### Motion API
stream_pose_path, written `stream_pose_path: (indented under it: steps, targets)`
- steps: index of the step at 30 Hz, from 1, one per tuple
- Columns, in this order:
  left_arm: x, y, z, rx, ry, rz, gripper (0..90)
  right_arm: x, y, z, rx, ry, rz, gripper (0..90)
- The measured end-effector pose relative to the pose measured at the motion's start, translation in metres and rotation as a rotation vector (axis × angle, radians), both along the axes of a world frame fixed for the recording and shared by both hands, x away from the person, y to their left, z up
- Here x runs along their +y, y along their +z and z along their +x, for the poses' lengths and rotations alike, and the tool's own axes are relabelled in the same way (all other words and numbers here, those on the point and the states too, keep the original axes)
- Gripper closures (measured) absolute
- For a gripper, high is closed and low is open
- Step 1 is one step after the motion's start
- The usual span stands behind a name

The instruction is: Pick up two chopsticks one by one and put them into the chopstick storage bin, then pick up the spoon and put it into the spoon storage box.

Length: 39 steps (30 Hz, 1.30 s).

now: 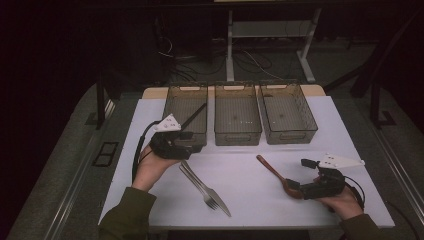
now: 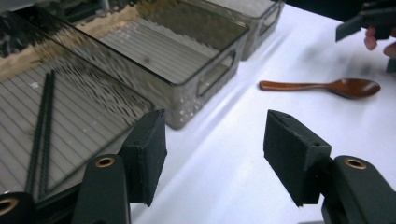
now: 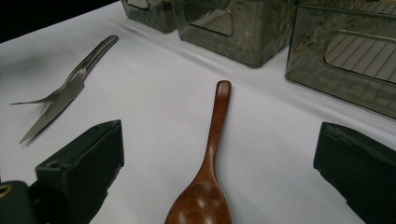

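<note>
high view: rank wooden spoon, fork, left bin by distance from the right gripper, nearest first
1. wooden spoon: its bowl lies right at the right gripper, handle angled up-left.
2. fork: mid-table, left of the spoon, beside the knife.
3. left bin: far-left corner, chopsticks in it.

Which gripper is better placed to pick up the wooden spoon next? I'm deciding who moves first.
Right. The right gripper sits at the wooden spoon, its open jaws either side of the bowl. The left gripper is by the left bin, with its jaws empty.
</note>
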State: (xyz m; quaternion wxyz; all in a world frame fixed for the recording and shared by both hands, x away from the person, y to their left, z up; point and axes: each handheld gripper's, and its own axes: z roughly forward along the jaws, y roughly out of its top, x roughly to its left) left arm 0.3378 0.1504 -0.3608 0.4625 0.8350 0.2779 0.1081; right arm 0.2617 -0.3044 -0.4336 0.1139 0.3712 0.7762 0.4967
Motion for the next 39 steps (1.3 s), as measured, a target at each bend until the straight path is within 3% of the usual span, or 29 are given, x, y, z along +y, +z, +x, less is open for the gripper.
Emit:
stream_pose_path:
  steps: [11, 22, 28, 33, 39]
  targets:
    - [-0.002, -0.019, -0.022, -0.009, -0.025, -0.042, 33.4, 0.001, -0.001, 0.000, -0.007, 0.003, -0.007, 1.2]
    - [0.001, -0.038, -0.039, -0.001, -0.041, -0.051, 27.0, -0.001, -0.001, -0.001, 0.000, 0.001, -0.008, 1.2]
    - [0.004, -0.050, -0.052, -0.029, -0.045, -0.052, 22.7, -0.001, 0.000, -0.002, -0.001, -0.001, -0.004, 1.2]
    - [0.010, -0.060, -0.063, -0.021, -0.053, -0.061, 19.3, -0.001, 0.000, -0.002, -0.002, 0.001, -0.007, 1.2]
    - [0.019, -0.068, -0.070, -0.027, -0.005, -0.041, 13.6, 0.000, 0.000, -0.002, -0.002, 0.003, -0.004, 1.2]
